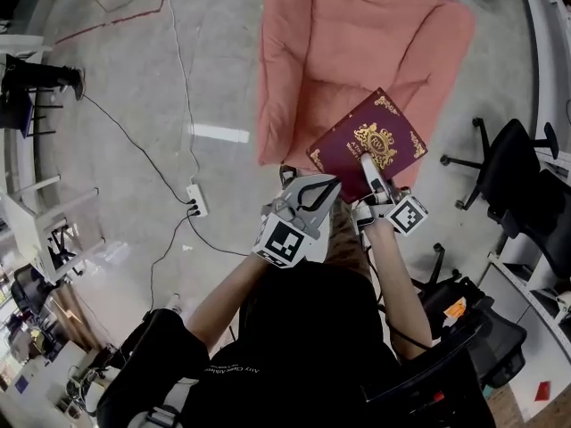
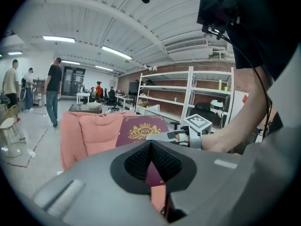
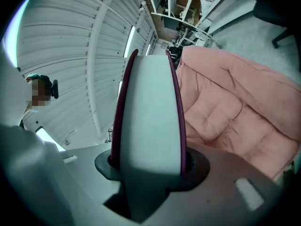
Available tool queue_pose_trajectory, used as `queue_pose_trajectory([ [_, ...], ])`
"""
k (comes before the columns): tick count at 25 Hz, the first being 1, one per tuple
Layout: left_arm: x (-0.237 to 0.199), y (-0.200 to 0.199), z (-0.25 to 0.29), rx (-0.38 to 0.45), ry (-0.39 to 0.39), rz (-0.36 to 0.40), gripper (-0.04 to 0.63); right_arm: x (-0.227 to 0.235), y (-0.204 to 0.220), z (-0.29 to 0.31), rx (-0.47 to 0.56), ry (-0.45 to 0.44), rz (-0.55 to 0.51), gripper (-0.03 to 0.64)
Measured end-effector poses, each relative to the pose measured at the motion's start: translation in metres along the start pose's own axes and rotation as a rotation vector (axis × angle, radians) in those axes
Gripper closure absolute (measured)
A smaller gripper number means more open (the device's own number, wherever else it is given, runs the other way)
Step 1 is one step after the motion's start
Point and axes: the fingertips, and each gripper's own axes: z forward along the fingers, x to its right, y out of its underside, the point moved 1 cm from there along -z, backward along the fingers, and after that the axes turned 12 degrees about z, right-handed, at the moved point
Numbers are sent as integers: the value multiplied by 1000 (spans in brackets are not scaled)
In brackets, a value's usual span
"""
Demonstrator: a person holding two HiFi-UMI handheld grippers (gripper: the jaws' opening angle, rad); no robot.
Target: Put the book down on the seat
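Right gripper view — right gripper [image 3: 150,169] clamps the hardcover book [image 3: 149,102] across both covers; left gripper [image 2: 151,167] pinches its corner. Seemingly stiff, light, slick — edge grips suit.

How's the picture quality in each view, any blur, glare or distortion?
Head view: sharp, evenly lit, bowed at the edges. Left gripper view: strong fisheye, bright ceiling lights, book sharp. Right gripper view: the book's page edge looms close and soft; seat clear.
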Motion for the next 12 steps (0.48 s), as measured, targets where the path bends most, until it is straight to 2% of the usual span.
queue_pose_trajectory([
  [5, -9, 18, 1, 18, -52, -32, 597, 57, 12, 6, 16, 51, 26, 390],
  [8, -10, 34, 6, 9, -75, -66, 597, 83, 19, 19, 18, 52, 27, 390],
  [12, -2, 53, 15, 10, -78, -103, 595, 126, 28, 25, 43, 70, 92, 390],
])
